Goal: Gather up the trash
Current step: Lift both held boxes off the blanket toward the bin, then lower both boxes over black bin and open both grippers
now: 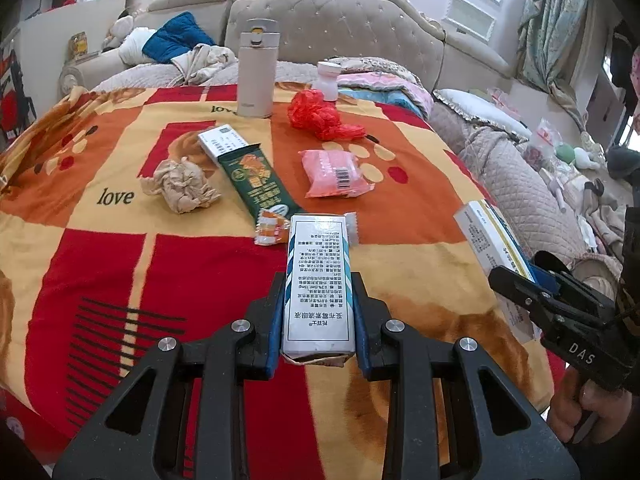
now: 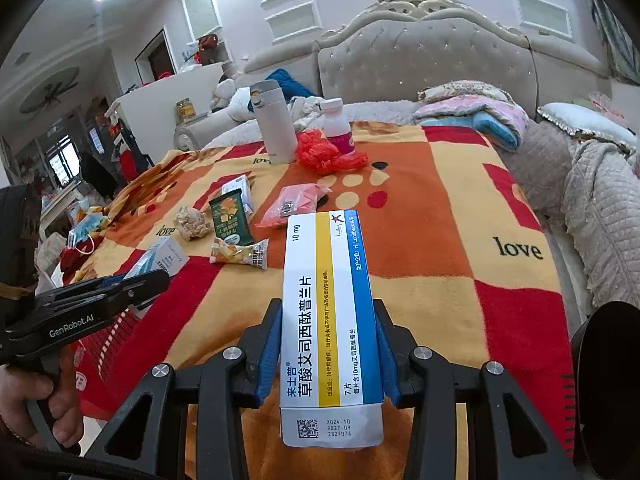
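My left gripper (image 1: 318,284) is shut on a white and teal eye-drop box (image 1: 318,280), held above the blanket. My right gripper (image 2: 328,316) is shut on a white, yellow and blue medicine box (image 2: 328,320); this box also shows at the right of the left wrist view (image 1: 486,236). On the blanket lie a crumpled paper ball (image 1: 182,186), a green snack wrapper (image 1: 256,180), a small orange wrapper (image 1: 272,230), a pink packet (image 1: 336,174), a red plastic bag (image 1: 320,114) and another white box (image 1: 222,142).
A beige thermos (image 1: 256,70) and a small white bottle (image 1: 328,80) stand at the far side of the red and orange blanket (image 1: 120,264). A tufted headboard (image 1: 340,28) and piled bedding (image 1: 512,188) lie behind and to the right.
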Demonstrator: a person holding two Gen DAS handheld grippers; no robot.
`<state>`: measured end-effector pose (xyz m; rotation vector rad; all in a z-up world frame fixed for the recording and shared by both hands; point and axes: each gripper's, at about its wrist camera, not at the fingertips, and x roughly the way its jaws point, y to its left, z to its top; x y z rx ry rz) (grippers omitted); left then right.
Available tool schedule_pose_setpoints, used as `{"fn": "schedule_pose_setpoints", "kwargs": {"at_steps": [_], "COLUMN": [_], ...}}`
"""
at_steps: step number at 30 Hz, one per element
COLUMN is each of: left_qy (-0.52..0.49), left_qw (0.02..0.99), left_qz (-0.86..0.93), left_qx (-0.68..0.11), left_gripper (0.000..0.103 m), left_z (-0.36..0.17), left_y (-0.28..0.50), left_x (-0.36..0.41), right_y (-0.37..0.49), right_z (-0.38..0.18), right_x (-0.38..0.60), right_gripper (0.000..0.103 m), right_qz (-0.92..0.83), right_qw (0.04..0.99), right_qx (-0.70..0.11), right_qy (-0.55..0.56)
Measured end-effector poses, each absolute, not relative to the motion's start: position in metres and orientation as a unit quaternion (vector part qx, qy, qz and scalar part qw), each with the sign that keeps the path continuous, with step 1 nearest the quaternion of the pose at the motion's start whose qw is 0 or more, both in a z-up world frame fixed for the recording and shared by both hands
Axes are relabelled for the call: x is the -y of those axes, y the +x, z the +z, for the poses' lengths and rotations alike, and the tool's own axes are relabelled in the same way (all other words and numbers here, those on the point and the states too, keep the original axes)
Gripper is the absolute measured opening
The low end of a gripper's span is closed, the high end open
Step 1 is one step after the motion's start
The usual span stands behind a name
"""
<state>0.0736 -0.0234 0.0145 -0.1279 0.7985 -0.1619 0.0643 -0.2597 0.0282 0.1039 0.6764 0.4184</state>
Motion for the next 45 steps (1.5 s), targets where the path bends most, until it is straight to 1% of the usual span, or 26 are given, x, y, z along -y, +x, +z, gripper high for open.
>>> {"fn": "schedule_pose_setpoints", "kwargs": {"at_steps": [10,23,28,35,42,45], "left_qy": [-0.034,-0.001,0.016,0.052,0.101,0.109], "left_qw": [0.918,0.913,0.905,0.889,0.849,0.833], "left_qz": [-0.094,-0.136,-0.188,-0.273,-0.351,-0.378], "left_qx": [-0.383,-0.385,-0.381,-0.364,-0.382,-0.388], "left_gripper": [0.027,0.027,0.027,0.027,0.027,0.027], "left_z": [0.024,0.023,0.023,0.023,0.006,-0.003], "left_y": [0.068,0.067,0.07,0.075,0.086,0.088], "left_x": [0.059,0.129,0.17,0.241,0.32,0.347], "right_y": [0.057,0.028,0.013,0.0,-0.012,-0.011], "right_z": [0.034,0.036,0.033,0.019,0.003,0.001], "right_x": [0.284,0.373,0.411,0.469,0.518,0.524], "right_gripper": [0.041,0.041,0.041,0.041,0.041,0.041], "right_qz": [0.177,0.11,0.07,-0.02,-0.087,-0.095], "right_qw": [0.931,0.943,0.945,0.936,0.914,0.91], "right_qx": [-0.312,-0.288,-0.28,-0.292,-0.308,-0.311], "right_qy": [0.069,0.127,0.153,0.198,0.251,0.257]}}
